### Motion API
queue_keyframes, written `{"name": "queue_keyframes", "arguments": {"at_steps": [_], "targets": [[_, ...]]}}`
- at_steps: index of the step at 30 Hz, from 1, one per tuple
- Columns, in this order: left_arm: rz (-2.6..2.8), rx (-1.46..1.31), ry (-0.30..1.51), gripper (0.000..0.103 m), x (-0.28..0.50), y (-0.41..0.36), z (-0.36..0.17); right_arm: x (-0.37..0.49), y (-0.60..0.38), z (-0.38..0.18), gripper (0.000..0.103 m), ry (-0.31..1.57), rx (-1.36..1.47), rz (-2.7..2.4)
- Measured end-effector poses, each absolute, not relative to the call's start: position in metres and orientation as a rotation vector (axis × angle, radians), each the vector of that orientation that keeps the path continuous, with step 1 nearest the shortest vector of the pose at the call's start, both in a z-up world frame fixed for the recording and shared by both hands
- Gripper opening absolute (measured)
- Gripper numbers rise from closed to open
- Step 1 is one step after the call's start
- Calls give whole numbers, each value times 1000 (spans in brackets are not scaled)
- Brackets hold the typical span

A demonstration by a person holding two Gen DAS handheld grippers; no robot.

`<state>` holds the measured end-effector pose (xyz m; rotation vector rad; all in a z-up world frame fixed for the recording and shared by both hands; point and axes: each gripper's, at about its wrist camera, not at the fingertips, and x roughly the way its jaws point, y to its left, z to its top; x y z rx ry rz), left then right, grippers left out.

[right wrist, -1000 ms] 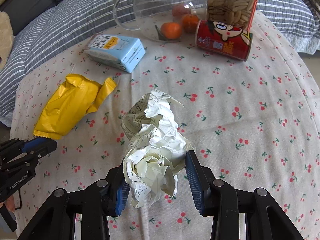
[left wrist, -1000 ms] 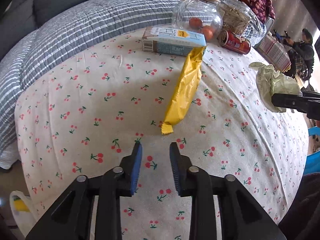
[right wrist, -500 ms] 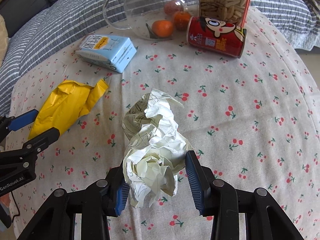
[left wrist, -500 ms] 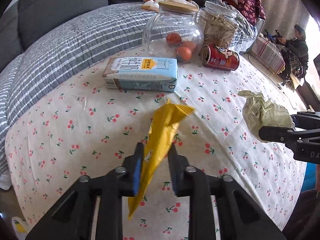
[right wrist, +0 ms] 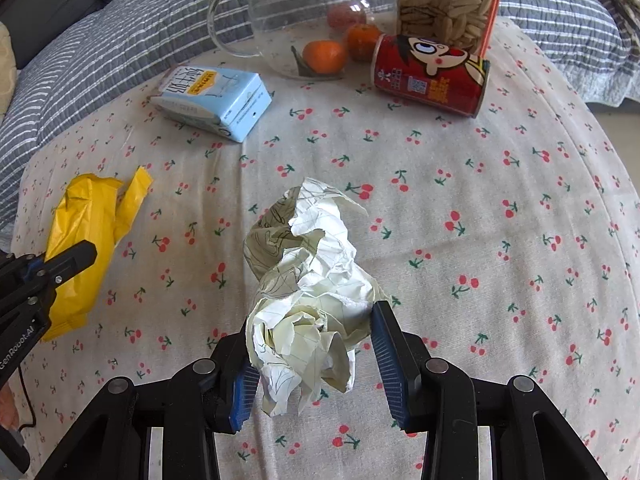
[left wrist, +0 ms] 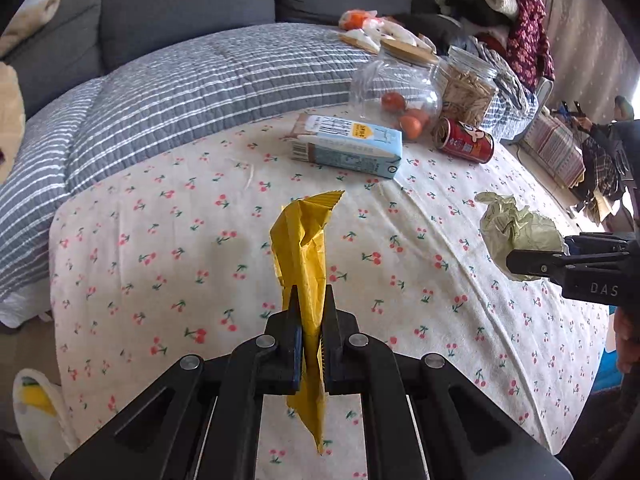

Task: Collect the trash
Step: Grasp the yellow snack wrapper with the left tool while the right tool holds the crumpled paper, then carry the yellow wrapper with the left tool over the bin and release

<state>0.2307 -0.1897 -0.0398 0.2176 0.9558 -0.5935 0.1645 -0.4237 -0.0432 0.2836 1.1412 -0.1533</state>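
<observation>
My left gripper (left wrist: 311, 300) is shut on a yellow snack wrapper (left wrist: 305, 248) and holds it above the cherry-print tablecloth (left wrist: 168, 248). The wrapper hangs out on both sides of the jaws. It also shows in the right wrist view (right wrist: 86, 232), at the left. My right gripper (right wrist: 316, 344) is shut on a crumpled ball of white paper (right wrist: 308, 288), which also shows at the right of the left wrist view (left wrist: 516, 232). A light blue drink carton (left wrist: 348, 146) and a red can (left wrist: 466, 142) lie on their sides at the far end of the table.
A glass jar with oranges (left wrist: 396, 88) and a jar of seeds (left wrist: 468, 88) stand behind the carton and can. A grey striped quilt (left wrist: 180, 88) and a dark sofa (left wrist: 180, 4) lie beyond the table. A white and yellow bag (left wrist: 36, 404) is on the floor at lower left.
My left gripper moved onto the yellow wrapper, closed on it and lifted it off the cloth. My right gripper kept holding the paper ball.
</observation>
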Motion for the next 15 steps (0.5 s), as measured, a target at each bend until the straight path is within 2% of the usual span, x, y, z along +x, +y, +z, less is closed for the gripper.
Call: {"name": "queue_keyframes", "arguments": {"at_steps": [15], "targets": [[-433, 64, 957, 7, 213, -41, -36, 181, -320, -41, 46, 1145, 136, -45]]}}
